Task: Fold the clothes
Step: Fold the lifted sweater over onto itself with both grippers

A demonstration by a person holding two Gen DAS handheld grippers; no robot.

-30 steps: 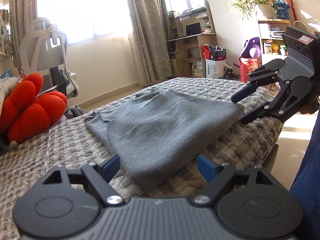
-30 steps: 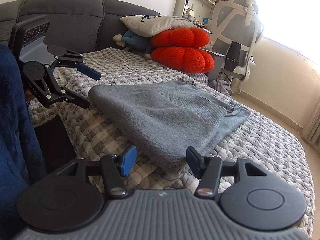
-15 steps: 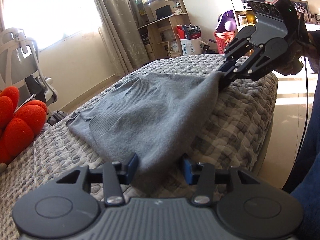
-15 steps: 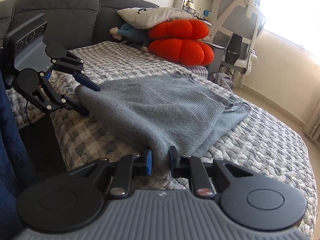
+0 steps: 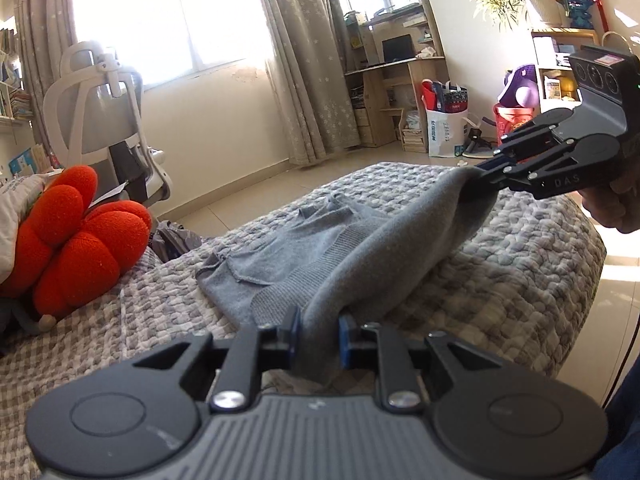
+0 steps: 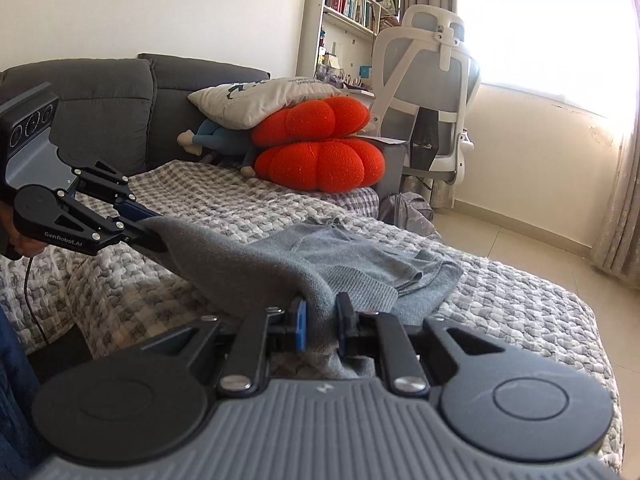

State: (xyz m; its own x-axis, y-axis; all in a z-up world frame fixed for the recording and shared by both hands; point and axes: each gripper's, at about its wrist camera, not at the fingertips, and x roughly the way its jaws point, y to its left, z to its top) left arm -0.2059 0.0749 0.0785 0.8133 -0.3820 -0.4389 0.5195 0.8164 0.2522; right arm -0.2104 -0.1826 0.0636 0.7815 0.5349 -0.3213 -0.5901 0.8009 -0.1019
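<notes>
A grey knit sweater [image 5: 360, 256] lies on the bed's grey checked quilt [image 5: 500, 280], its near edge lifted off the quilt. My left gripper [image 5: 318, 332] is shut on one near corner. In the left wrist view my right gripper [image 5: 478, 174] pinches the other corner, held up at the right. The right wrist view shows the right gripper [image 6: 320, 320] shut on the sweater [image 6: 248, 264], with the left gripper [image 6: 150, 230] clamping the far corner at the left. The raised edge sags between them. The sweater's far part still rests on the quilt [image 6: 520, 304].
Red cushions [image 5: 76, 240] and a white pillow [image 6: 260, 96] are stacked at the head of the bed, against a dark sofa back [image 6: 100, 108]. A white office chair [image 6: 432, 92] stands beyond. The bed's edge drops to tiled floor [image 5: 616, 292] at the right.
Both grippers went from open beside the flat sweater to shut on its near corners. They have since lifted that edge up off the quilt.
</notes>
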